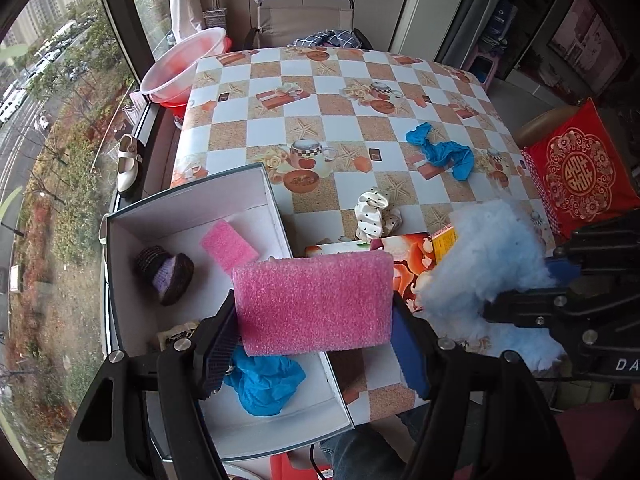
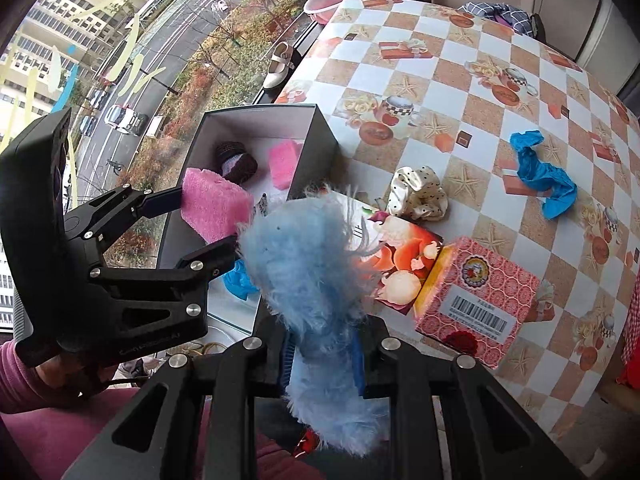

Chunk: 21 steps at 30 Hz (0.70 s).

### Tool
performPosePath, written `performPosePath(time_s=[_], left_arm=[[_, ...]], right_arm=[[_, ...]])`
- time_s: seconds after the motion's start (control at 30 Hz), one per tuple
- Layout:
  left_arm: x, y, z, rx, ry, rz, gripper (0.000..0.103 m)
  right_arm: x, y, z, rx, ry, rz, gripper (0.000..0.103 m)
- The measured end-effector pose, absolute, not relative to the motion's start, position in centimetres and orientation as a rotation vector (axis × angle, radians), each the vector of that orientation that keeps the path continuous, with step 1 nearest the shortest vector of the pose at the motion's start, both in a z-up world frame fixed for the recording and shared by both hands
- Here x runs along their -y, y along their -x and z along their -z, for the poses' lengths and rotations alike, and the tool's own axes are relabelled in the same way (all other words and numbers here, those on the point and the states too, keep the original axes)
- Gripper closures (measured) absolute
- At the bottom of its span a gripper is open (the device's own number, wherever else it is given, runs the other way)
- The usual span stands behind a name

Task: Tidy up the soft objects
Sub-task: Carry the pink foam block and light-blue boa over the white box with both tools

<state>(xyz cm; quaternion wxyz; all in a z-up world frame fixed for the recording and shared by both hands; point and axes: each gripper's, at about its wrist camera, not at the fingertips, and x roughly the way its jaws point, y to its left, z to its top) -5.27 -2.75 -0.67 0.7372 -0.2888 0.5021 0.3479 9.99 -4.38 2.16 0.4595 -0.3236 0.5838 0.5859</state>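
Pink foam, a rectangular spongy block (image 1: 314, 304), sits clamped between the jaws of the left gripper (image 1: 314, 332), whose pads press on its two short ends; the block hangs over the near right edge of an open white-lined cardboard box (image 1: 192, 208). Inside that box lie a smaller pink foam piece (image 1: 229, 245), a dark brown and lilac knitted item (image 1: 166, 274) and a crumpled blue plastic glove (image 1: 264, 386). The box rests on a surface covered by a checked orange-and-white oilcloth (image 1: 344, 92) printed with cups and starfish. The right gripper (image 2: 324, 358) has its jaws drawn narrow, pinching a fluffy pale blue plush piece (image 2: 304, 264), which is lifted above the surface just to the right of the box. In the right wrist view the left gripper shows at the left edge, a hand in a dark pink sleeve (image 2: 24, 376) holding it. Under the plush lies a flat colourful printed packet (image 2: 404, 268), and touching its right side is a pink patterned carton with a barcode (image 2: 476, 300). Just beyond the packet rests a cream satin scrunchie with black dots (image 2: 420, 196). Farther right, apart from the rest, a second twisted blue plastic glove (image 2: 540, 172) lies on the cloth. A red embroidered cushion (image 1: 580, 172) sits off the right edge of the surface, and a pink plastic basin (image 1: 184, 64) stands by the window at the far left corner.
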Motion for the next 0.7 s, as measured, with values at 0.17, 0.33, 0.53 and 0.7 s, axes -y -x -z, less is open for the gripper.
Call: performPosePath(time_s=[0.17,0.33,0.53,0.7], left_arm=[[2.3,7.9,0.8,-1.081,0.673,-0.815,0.030],[1.6,10.2,0.9,-1.055,0.716,-0.863,0.030],[1.5,12.0,0.9,-1.040,0.730,-0.891,0.030],[1.5,12.9,1.0,-1.033,0.744,-0.901,0.030]], right_arm=[[3.0,-7.9,-1.9,-1.425,0.845,-1.472,0.079],[2.1,-6.1,-1.9,-1.415,0.885,-1.498,0.079],[1.3,-4.7,-1.9,-1.404,0.915,-1.514,0.079],[0.9,-3.8,-2.0,-1.400,0.935,-1.526,0.079]])
